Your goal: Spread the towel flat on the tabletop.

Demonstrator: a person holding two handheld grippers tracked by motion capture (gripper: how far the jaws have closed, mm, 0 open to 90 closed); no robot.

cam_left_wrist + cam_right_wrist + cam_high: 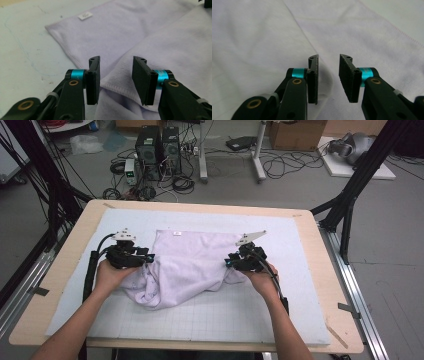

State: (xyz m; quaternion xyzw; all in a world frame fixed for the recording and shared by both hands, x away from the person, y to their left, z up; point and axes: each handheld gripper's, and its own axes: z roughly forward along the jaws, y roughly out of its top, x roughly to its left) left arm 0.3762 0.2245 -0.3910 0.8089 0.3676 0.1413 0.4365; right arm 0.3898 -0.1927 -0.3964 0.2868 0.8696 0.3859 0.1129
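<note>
The person's forearms come in from the near edge of the bench (60, 285), one hand on each gripper. The left gripper (148, 257) sits at the left edge of a pale lilac towel (192, 260), the right gripper (229, 262) at its right edge. The towel lies mid-bench on a light mat (300, 285), its far part flat with a small white label (176, 233) near the far hem, its near part bunched and rolled over itself.

In the left gripper view, the jaws of that gripper (115, 80) stand apart over a folded hem, pinching nothing. The jaws of the right gripper (328, 78) are likewise apart above smooth cloth, holding nothing.

Judging by this, a fold is begun but not neat: the near-left heap still wants spreading or another fold. How many layers lie in that heap is hard to make out, and the towel's near corners are tucked under.
</note>
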